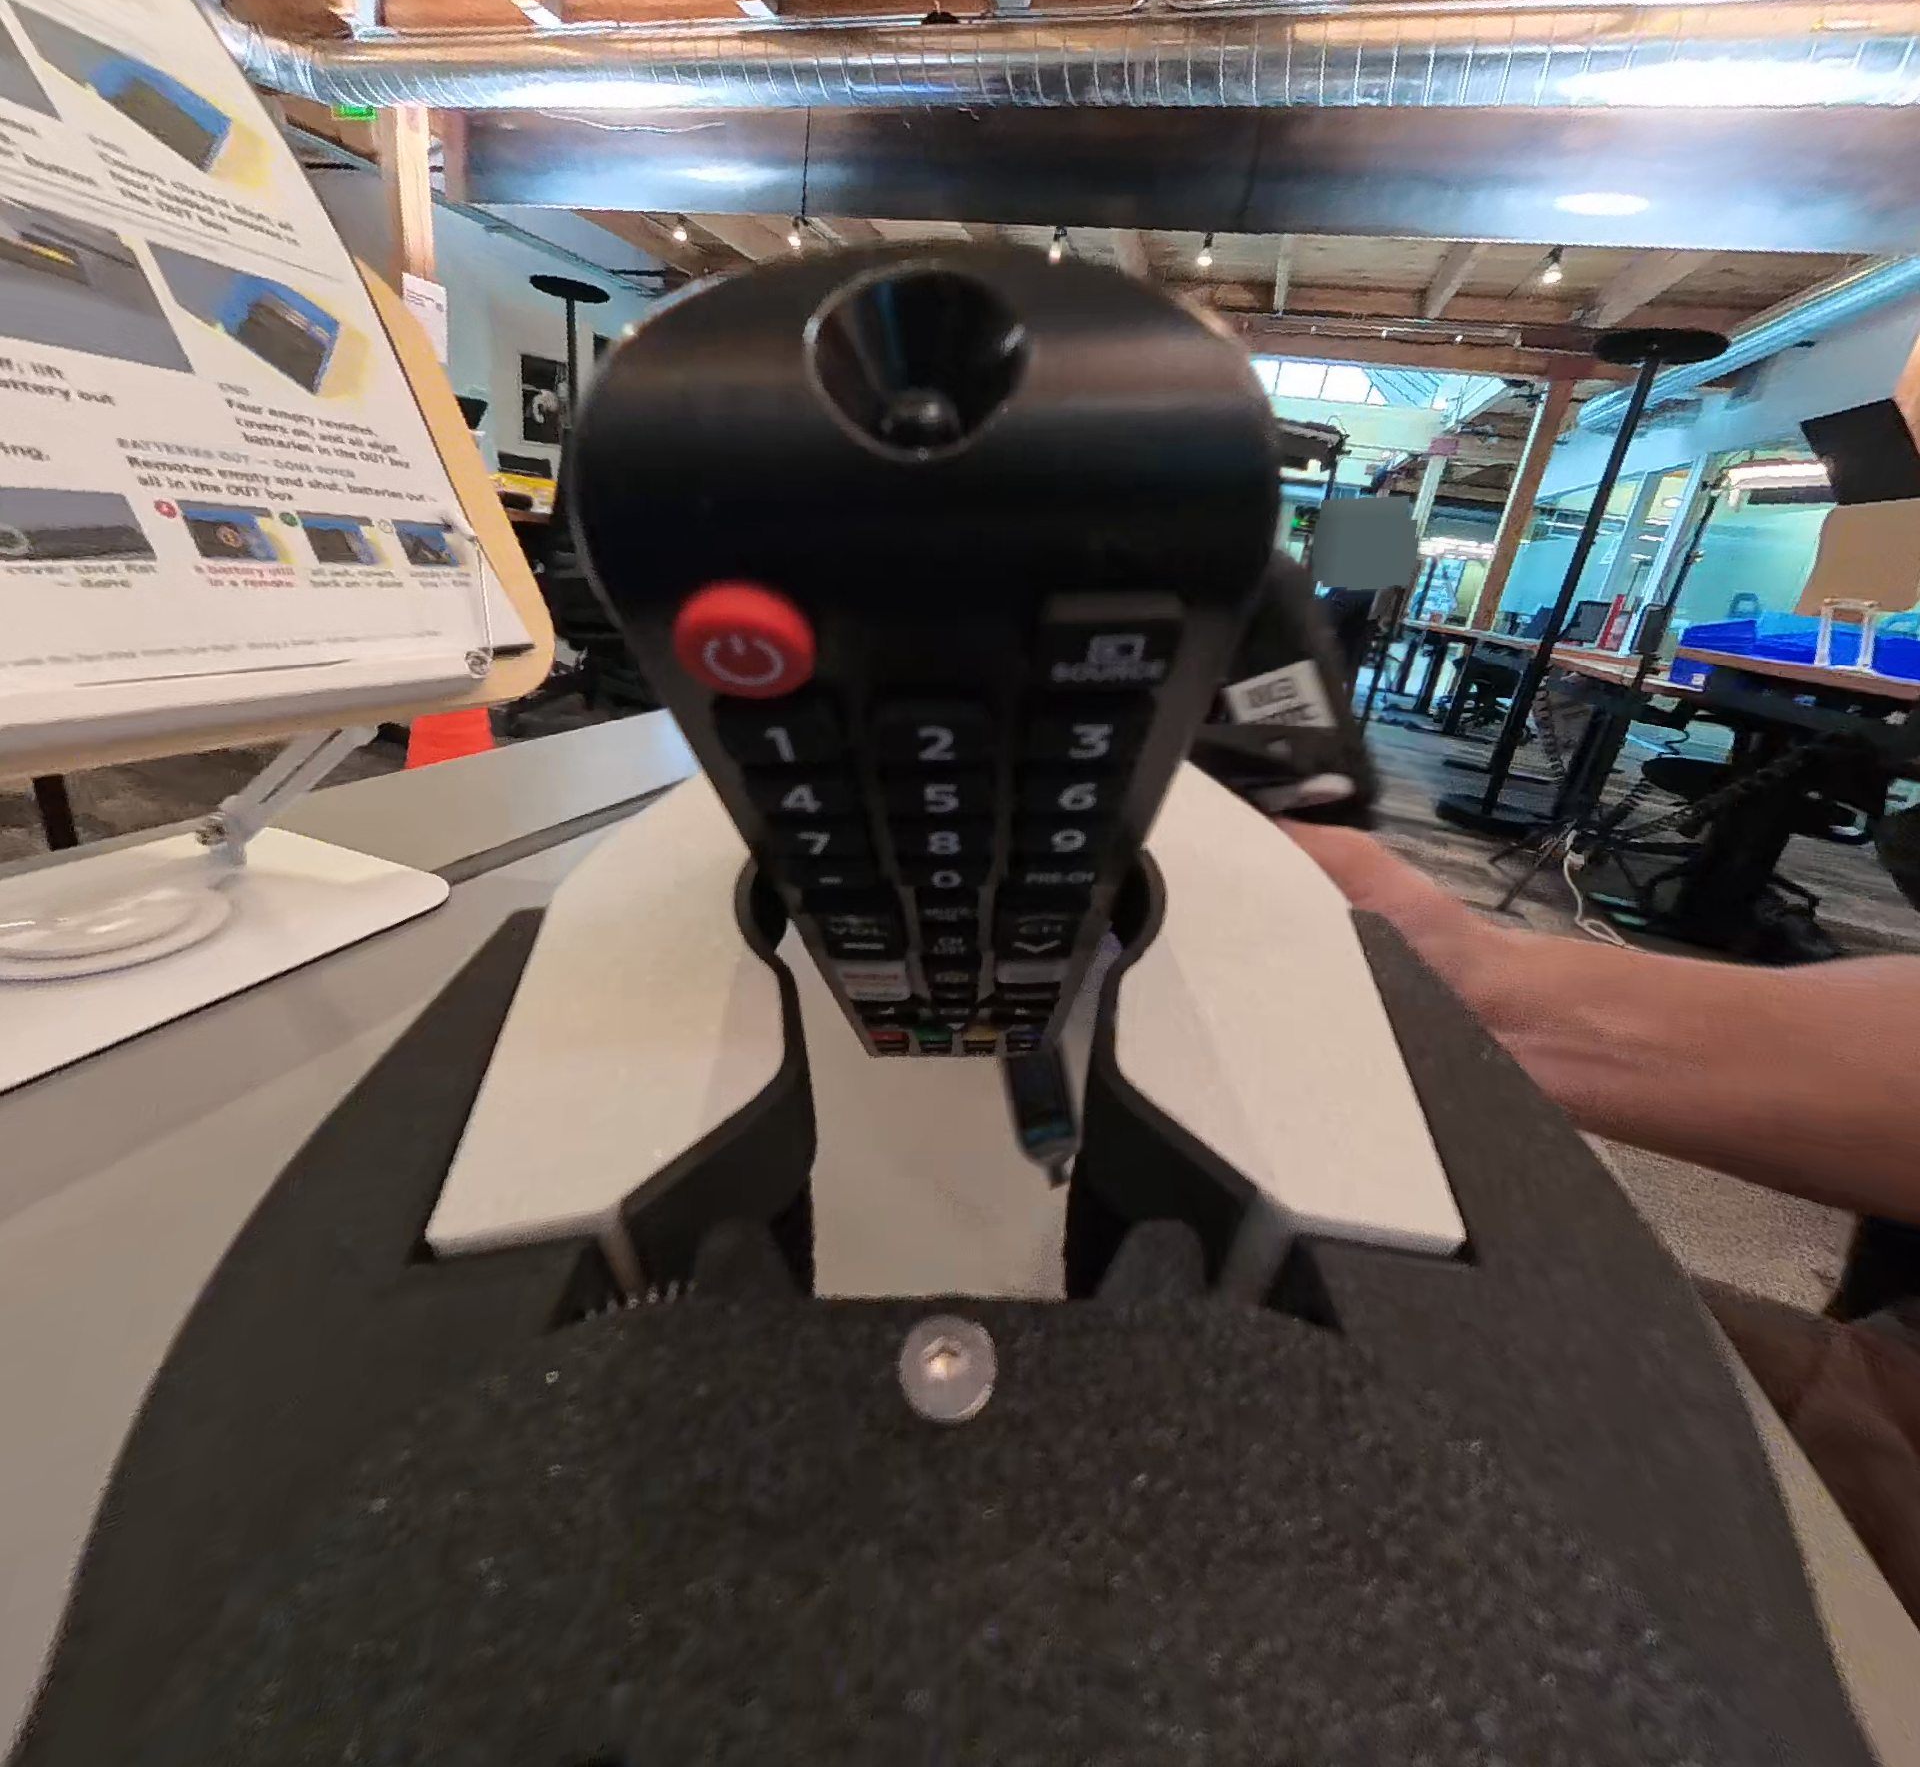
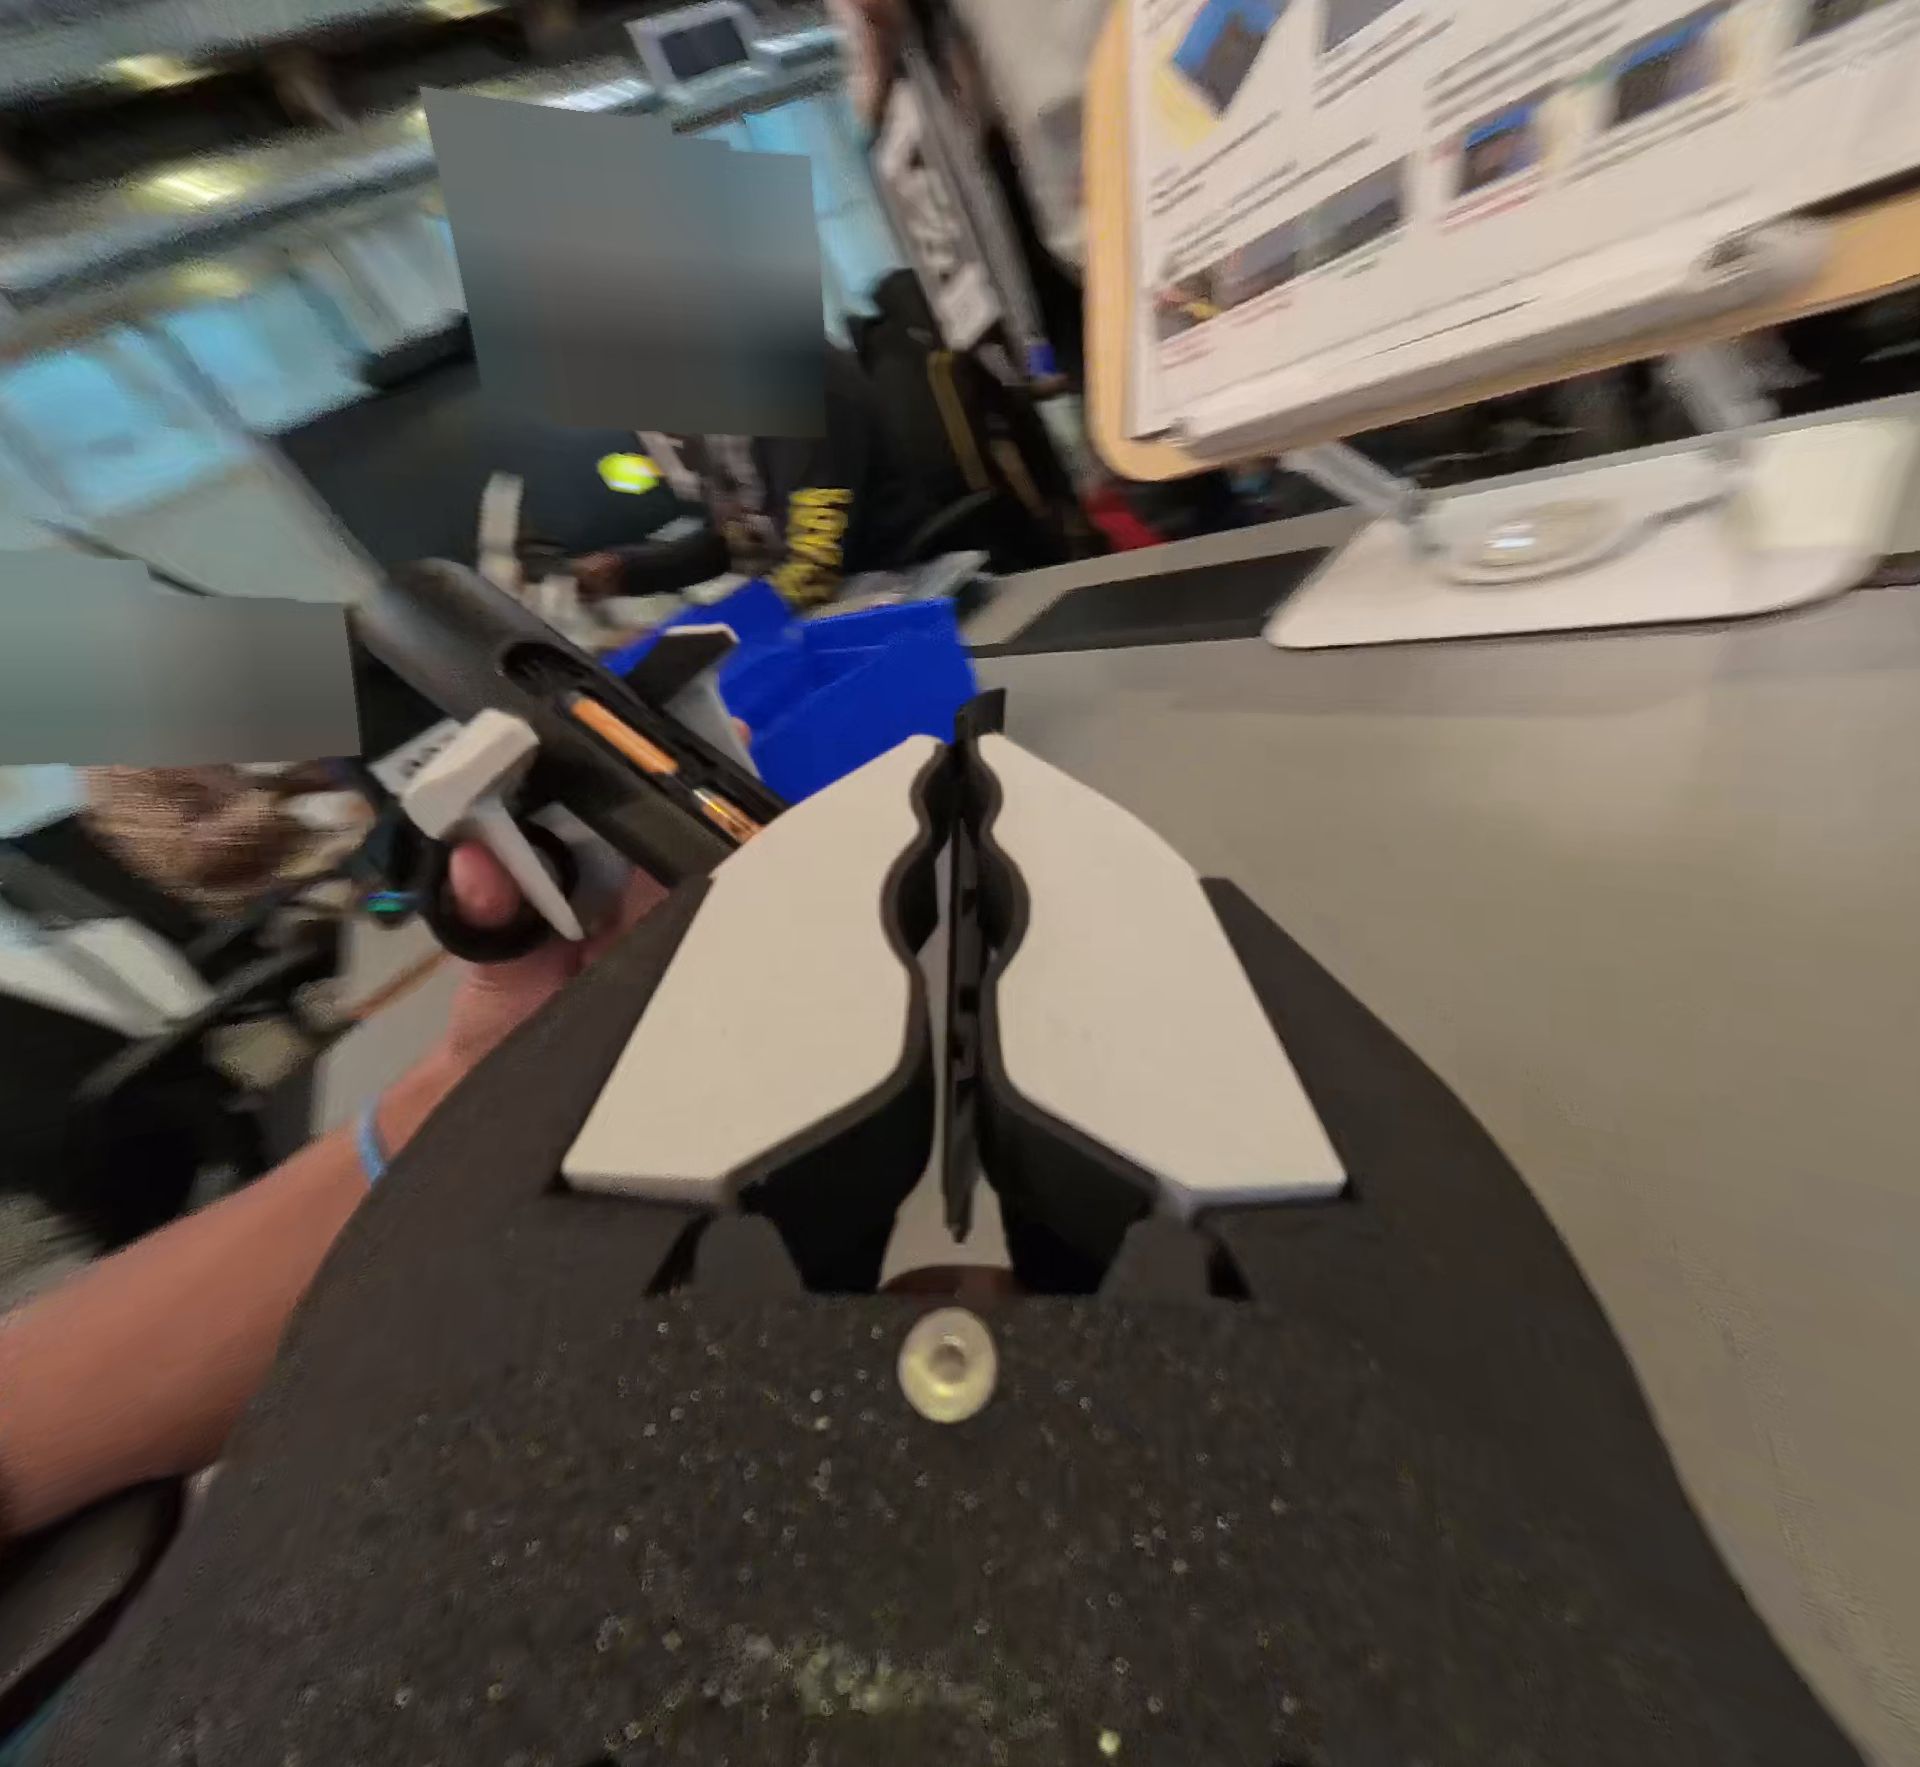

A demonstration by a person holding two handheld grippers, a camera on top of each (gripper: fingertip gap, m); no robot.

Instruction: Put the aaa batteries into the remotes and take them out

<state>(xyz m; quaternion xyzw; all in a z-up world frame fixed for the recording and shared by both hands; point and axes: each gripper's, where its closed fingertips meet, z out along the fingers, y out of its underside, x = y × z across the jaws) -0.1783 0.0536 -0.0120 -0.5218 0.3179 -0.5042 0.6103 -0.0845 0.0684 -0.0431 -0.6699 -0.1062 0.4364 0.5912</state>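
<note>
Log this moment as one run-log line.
left gripper: shut on remote | right gripper: shut on battery cover | batteries: in remote

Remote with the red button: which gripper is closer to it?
Left. The left gripper is clamped right on the remote, holding it up. The right gripper is off to the side, not touching it, pinching a thin black piece.
</note>
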